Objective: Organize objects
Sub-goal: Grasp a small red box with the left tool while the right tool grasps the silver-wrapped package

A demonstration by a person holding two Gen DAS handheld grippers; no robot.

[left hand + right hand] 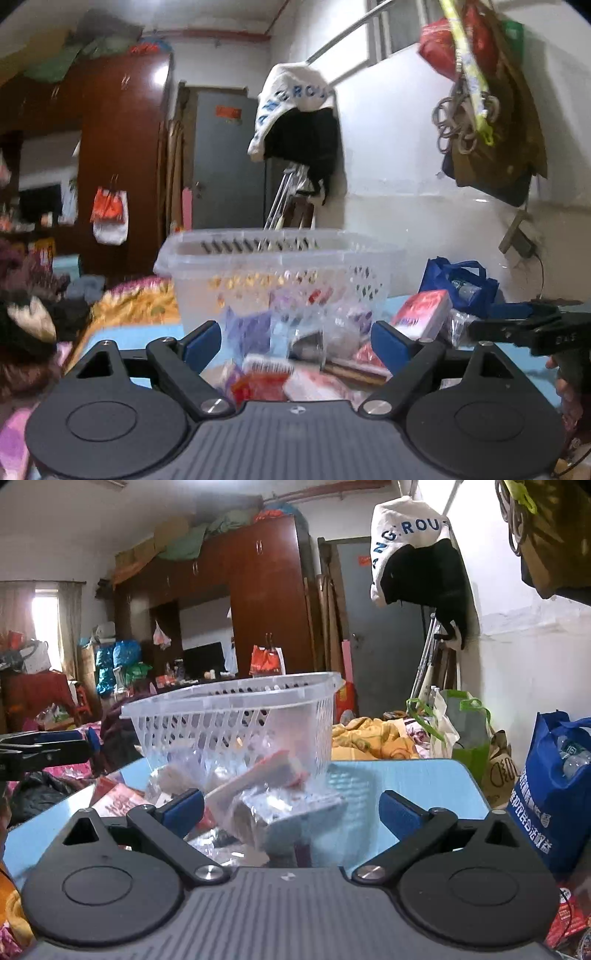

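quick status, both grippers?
Left gripper: open, holding nothing.
Right gripper: open, holding nothing; packets lie between its fingers.

A clear plastic basket [236, 716] stands ahead of me, packets [280, 805] heaped against its near side. To my right, bare blue tabletop [406, 775] runs to a blue tote bag [554, 794].

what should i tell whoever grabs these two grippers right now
Left gripper: open, empty, facing the clear basket.
Right gripper: open, empty, pointed at the loose packets in front of the basket.
The basket stands on the blue table; whether anything is inside it is unclear through the walls.
A red and white box and more packets lie beside it.
Left: the loose items on the table are not yet put away.
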